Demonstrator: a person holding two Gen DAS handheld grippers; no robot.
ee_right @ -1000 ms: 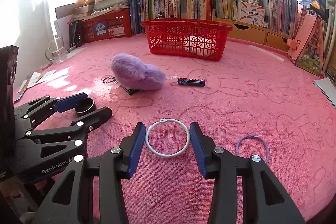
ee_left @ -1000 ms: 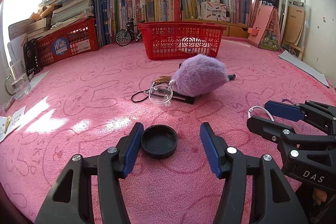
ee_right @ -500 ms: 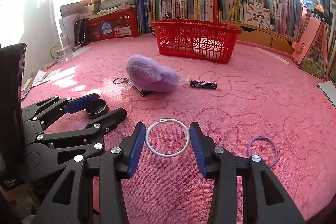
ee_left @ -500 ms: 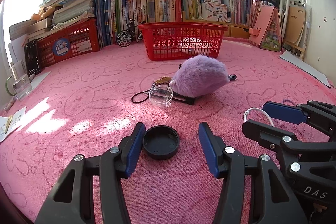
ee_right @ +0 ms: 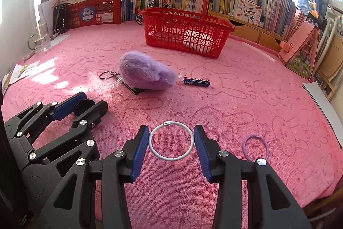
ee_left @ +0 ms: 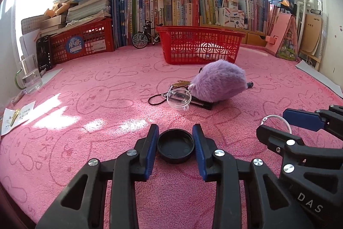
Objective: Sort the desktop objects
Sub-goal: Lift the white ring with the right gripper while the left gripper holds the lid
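My left gripper (ee_left: 175,148) is shut on a black round cap (ee_left: 175,148) that rests on the pink cloth; both blue pads touch its sides. My right gripper (ee_right: 171,144) is shut on a white metal binder ring (ee_right: 171,141), pads touching its left and right edges. A purple fluffy pouch (ee_left: 218,83) lies ahead, with a clear plastic dome (ee_left: 179,98), a black cord loop (ee_left: 154,99) and a blue battery (ee_right: 196,81) beside it. A red basket (ee_left: 199,44) stands further back.
A purple hair tie (ee_right: 255,147) lies right of the right gripper. A glass mug (ee_left: 30,76) and paper slips (ee_left: 17,117) are at the far left. Books, a second red crate (ee_left: 82,42) and plush toys line the back. A pink house box (ee_right: 302,53) stands at the right.
The left gripper's jaws have closed from wide open onto the black cap. The right gripper has stayed around the white ring, drawing in to its edges.
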